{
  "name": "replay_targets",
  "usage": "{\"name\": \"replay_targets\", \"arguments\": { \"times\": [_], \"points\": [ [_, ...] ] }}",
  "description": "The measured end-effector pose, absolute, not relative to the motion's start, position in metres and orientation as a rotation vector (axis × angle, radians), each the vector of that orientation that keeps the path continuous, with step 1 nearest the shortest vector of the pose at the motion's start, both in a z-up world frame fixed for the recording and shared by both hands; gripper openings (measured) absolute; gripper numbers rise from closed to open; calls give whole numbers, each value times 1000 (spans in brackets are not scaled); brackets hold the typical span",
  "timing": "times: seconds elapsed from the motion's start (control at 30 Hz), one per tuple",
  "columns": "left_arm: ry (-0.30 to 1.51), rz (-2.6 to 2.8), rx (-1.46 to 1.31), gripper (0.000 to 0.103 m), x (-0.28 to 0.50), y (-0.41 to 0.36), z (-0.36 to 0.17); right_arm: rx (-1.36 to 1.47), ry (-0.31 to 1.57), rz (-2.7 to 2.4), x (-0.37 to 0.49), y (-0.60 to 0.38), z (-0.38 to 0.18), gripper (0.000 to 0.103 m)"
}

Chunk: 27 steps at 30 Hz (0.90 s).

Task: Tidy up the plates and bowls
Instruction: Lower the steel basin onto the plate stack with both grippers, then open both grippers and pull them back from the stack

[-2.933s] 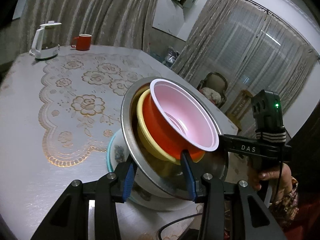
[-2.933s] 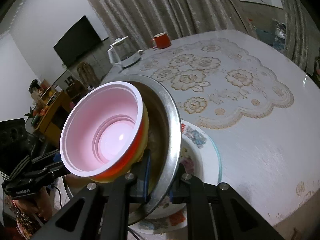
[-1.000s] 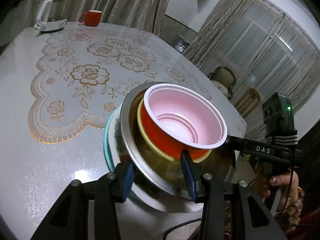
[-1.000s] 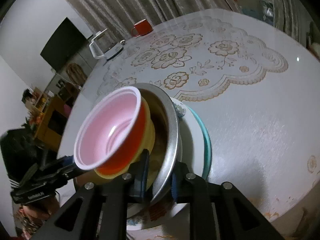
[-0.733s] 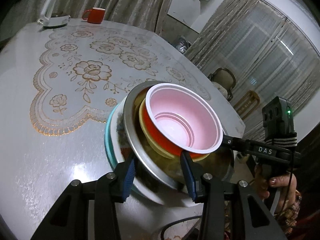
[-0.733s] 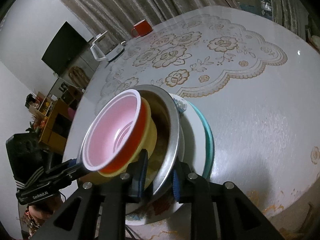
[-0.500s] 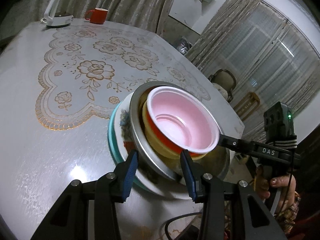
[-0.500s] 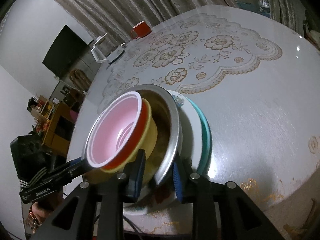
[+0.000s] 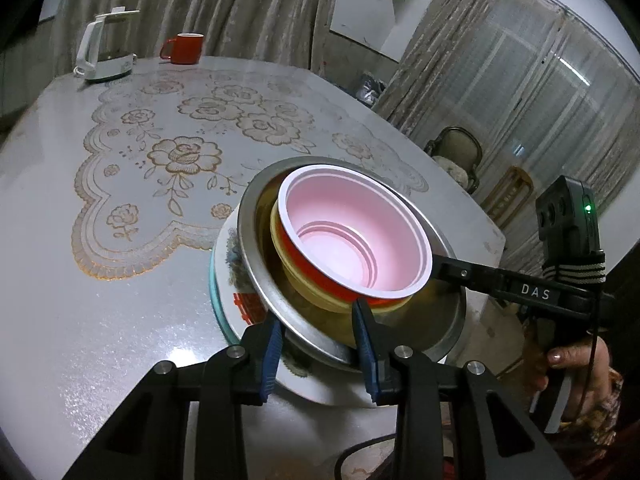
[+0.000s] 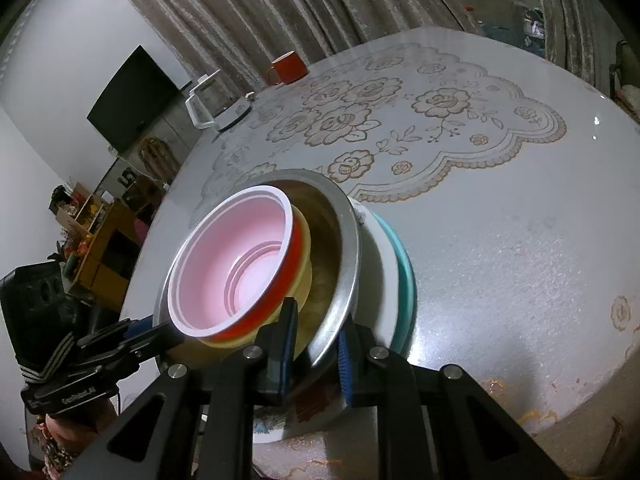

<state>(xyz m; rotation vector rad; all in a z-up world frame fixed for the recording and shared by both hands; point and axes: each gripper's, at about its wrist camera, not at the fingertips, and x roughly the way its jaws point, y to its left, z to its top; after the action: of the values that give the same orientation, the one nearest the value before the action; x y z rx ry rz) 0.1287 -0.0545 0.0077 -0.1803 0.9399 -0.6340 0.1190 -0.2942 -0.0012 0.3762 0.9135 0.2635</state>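
A steel bowl (image 9: 256, 256) (image 10: 344, 248) holds a yellow bowl (image 9: 280, 248) (image 10: 305, 256), a red bowl (image 9: 316, 272) (image 10: 280, 280) and a pink bowl (image 9: 352, 232) (image 10: 236, 264), nested. The steel bowl sits on a white patterned plate (image 9: 248, 300) (image 10: 380, 248) over a teal plate (image 9: 212, 280) (image 10: 406, 276). My left gripper (image 9: 320, 344) straddles the steel bowl's near rim, its jaws wider than the rim. My right gripper (image 10: 316, 344) straddles the opposite rim, its jaws slightly apart around it. Each gripper shows in the other's view, the right one (image 9: 480, 276) and the left one (image 10: 132, 336).
The stack stands near the table's corner edge (image 9: 492, 236). A lace floral cloth (image 9: 180, 152) (image 10: 420, 120) covers the table's middle. A white kettle (image 9: 104, 48) (image 10: 212, 108) and a red mug (image 9: 186, 48) (image 10: 288, 68) stand at the far edge.
The steel bowl with its nested bowls has come down from a tilted, lifted hold and now rests level on the plates. Both grippers' jaws have loosened around the rim.
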Motion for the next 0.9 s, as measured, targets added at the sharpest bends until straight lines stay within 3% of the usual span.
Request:
{"name": "replay_targets", "arguments": {
  "times": [0.17,0.23,0.3,0.5,0.9],
  "points": [
    [935,-633,-173,41,121,-54,10,371,924,274,114,-291,0,20],
    [943,-607,-172,60,119,-51,10,381,924,267,112,-290,0,22],
    [941,-582,-186,74,115,-46,11,409,918,275,111,-292,-1,33],
    [945,-498,-215,99,100,-27,14,323,869,216,93,-284,10,43],
    [825,-454,-163,103,51,-28,23,135,739,81,38,-257,27,73]
  ]
}}
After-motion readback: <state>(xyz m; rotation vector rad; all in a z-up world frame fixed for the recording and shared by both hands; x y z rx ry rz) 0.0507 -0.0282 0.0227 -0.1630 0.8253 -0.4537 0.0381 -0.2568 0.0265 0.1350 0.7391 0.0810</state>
